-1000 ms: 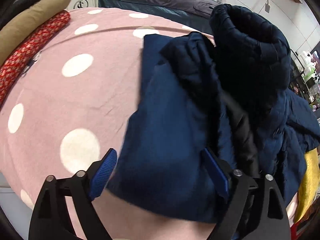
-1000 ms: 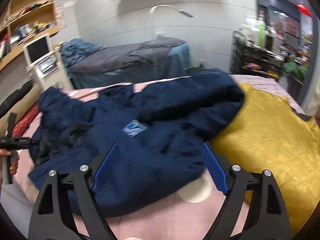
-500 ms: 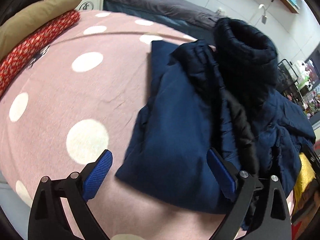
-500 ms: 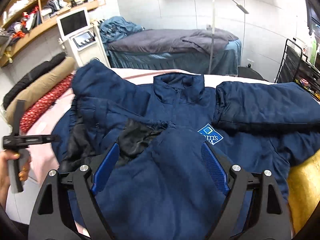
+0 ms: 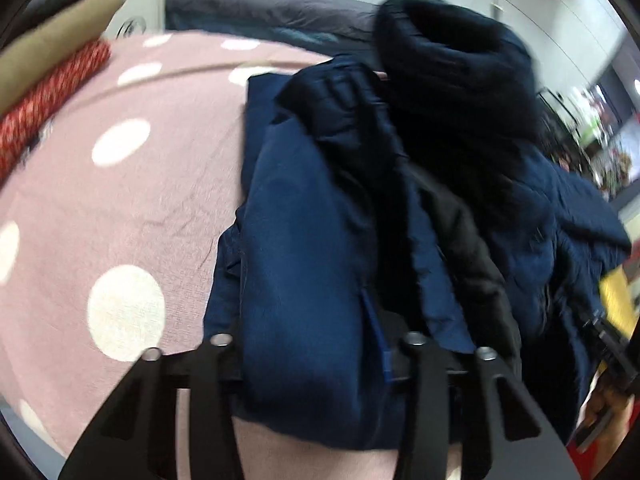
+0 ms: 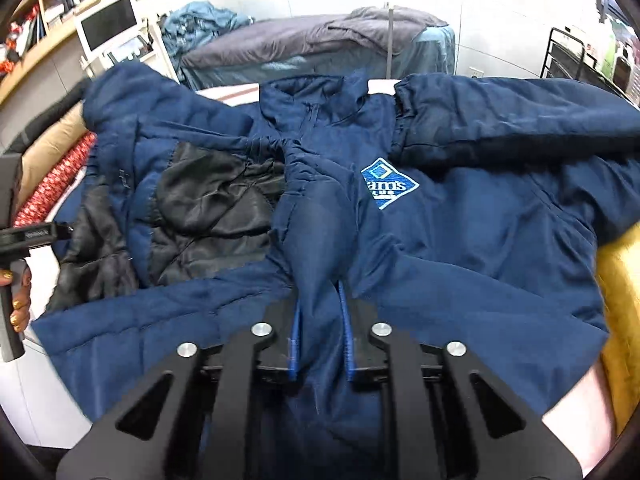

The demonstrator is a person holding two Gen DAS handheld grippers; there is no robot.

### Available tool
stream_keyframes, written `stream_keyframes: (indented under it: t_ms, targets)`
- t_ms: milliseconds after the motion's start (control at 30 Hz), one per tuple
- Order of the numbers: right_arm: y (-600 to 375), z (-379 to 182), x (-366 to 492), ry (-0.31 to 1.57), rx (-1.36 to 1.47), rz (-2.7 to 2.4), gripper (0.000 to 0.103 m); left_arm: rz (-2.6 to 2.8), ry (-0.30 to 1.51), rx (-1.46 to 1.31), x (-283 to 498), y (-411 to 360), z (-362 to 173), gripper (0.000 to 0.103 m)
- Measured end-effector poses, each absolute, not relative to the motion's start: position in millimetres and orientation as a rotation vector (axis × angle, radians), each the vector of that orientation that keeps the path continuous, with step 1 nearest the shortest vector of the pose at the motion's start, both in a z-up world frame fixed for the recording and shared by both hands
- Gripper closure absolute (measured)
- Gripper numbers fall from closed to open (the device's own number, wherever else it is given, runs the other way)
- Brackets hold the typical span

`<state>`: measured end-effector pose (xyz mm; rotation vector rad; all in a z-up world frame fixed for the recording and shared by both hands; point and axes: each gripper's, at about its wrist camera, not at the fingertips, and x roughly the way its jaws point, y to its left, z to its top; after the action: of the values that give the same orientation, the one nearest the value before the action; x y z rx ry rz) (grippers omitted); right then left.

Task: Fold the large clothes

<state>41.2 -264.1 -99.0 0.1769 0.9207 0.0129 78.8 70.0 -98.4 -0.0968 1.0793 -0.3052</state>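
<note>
i see the navy jacket (image 6: pixel 460 240) spread across the pink polka-dot cover (image 5: pixel 120 200), chest side up, with its white-and-blue diamond logo (image 6: pixel 389 184) showing near the middle of the right wrist view. one front panel is flipped back there, baring the black lining (image 6: pixel 208 204). the collar (image 6: pixel 316 100) points away from me toward the grey bed (image 6: pixel 320 40) at the wall, and one sleeve (image 6: pixel 512 116) lies folded across the upper chest.

my right gripper (image 6: pixel 320 328) sits at the near hem, and its jaws have just been closing; a raised ridge of navy cloth runs up between the blue pads (image 6: pixel 295 332) and they pinch it from both sides. the yellow fabric (image 6: pixel 620 304) lies just beside the jacket at the right edge of that view.

my left gripper (image 5: pixel 308 344) has also just been closing its jaws, and a thick fold of the jacket's side edge bulges between them. i see only one blue pad (image 5: pixel 378 332), pressed against the cloth; the other finger is hidden behind the bundle. from the left wrist view, which is blurred, the jacket rises in a dark heap toward the far right.

at the left edge of the right wrist view a hand (image 6: pixel 18 292) grips the handle of the other tool. rolled tan and red fabrics (image 5: pixel 52 80) rest along the far side of the cover.
</note>
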Motion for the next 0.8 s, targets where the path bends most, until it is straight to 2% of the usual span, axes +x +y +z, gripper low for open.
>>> stream_keyframes:
  t_ms: [100,333,567,667,700,733,767,800]
  targets:
    - [-274.4,-87.9,12.6,0.881,0.201,0.024,0.09,-0.327,1.091,-0.07,65.8,72.8,-94.0,0.071]
    - [-271.6,-71.0,-56.6,0.865,0.17,0.096,0.092,-0.353,1.114,-0.109,36.9,91.3,-93.1,0.071]
    - [-270.3,-94.2,-120.2,0.986,0.126,0.132,0.093,-0.362,1.126,-0.068,10.6,94.6,-96.9,0.068]
    - [-282.7,-104.9,-130.0,1.028,0.181,0.094,0.092,-0.355,1.117,-0.065,6.5,97.6,-95.2,0.062]
    - [-285.9,-105.5,-132.2,1.025,0.197,0.084,0.092,-0.358,1.111,-0.077,6.1,98.0,-91.1,0.054]
    - [-288.5,-104.7,-134.5,1.02,0.211,0.077,0.089,-0.357,1.105,-0.088,4.2,99.7,-87.5,0.039]
    - [-290.1,-102.3,-135.1,1.01,0.215,0.064,0.085,-0.346,1.08,-0.098,2.2,101.3,-80.4,0.032]
    - [-291.2,-99.5,-135.0,0.999,0.217,0.053,0.073,-0.348,1.053,-0.105,-0.4,99.9,-75.2,0.024]
